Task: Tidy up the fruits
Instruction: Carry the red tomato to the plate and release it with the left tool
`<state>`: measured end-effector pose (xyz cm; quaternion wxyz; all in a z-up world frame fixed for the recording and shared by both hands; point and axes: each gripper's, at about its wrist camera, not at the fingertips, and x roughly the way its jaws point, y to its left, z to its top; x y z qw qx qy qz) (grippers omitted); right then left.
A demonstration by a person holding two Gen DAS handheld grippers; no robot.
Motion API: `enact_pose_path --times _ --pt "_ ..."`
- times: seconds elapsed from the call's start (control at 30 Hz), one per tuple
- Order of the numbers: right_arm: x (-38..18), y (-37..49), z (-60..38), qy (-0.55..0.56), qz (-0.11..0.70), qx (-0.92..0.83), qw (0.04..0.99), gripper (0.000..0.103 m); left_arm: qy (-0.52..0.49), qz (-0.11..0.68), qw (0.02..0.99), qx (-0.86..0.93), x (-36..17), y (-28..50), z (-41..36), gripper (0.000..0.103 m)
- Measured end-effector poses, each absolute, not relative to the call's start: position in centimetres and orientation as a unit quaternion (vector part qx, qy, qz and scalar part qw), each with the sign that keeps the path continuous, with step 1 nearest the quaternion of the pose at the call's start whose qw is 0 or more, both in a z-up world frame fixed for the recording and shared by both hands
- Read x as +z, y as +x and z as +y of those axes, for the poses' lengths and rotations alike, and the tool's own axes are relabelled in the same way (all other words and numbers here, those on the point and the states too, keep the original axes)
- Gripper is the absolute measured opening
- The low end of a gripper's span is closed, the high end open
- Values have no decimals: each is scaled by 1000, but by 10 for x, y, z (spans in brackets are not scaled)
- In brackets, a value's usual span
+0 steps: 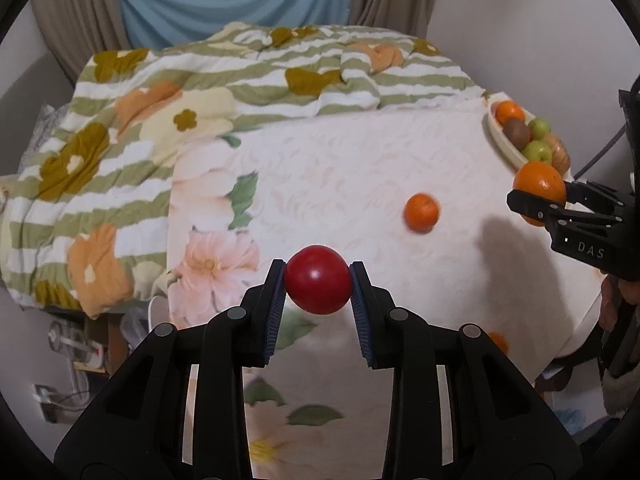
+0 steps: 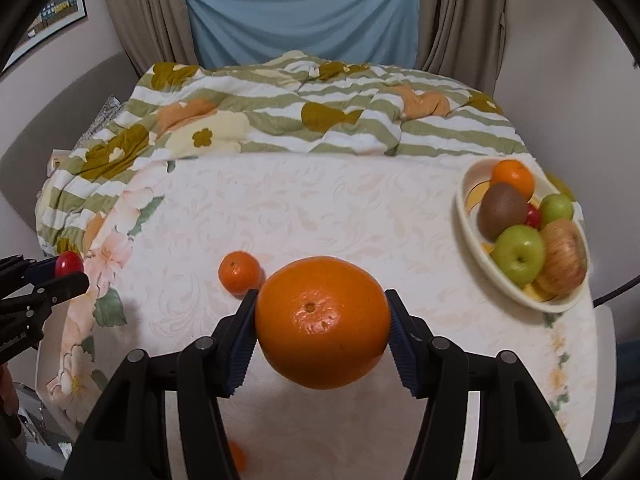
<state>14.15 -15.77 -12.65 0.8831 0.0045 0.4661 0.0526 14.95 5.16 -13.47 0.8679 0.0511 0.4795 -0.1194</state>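
My left gripper (image 1: 318,280) is shut on a small red tomato (image 1: 318,279) and holds it above the floral tablecloth; it also shows at the left edge of the right wrist view (image 2: 60,274). My right gripper (image 2: 322,322) is shut on a large orange (image 2: 322,320), held above the table; in the left wrist view it (image 1: 538,200) is at the far right, near the bowl. A cream fruit bowl (image 2: 476,256) at the right holds an orange, a kiwi, two green apples, a striped apple and something small and red. A small mandarin (image 2: 239,272) lies loose on the table.
A striped flowered blanket (image 2: 280,112) is bunched behind the table. A further small orange fruit (image 2: 237,456) lies near the table's front edge, partly hidden by my right gripper. Curtains and a blue cloth (image 2: 300,12) hang at the back.
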Motion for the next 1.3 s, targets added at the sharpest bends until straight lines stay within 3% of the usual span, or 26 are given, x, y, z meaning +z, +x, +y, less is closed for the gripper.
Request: enact_pose_path --times 0.7,1.0,1.3 --pt "-55 135 -323 -18 418 84 904 55 24 413 901 -129 -60 160 -142 39" --pt "-54 153 -372 -26 408 94 908 55 30 404 899 -169 -56 190 -221 39" --pt "-69 177 -396 -11 415 71 907 55 35 429 880 -200 -78 240 -252 39"
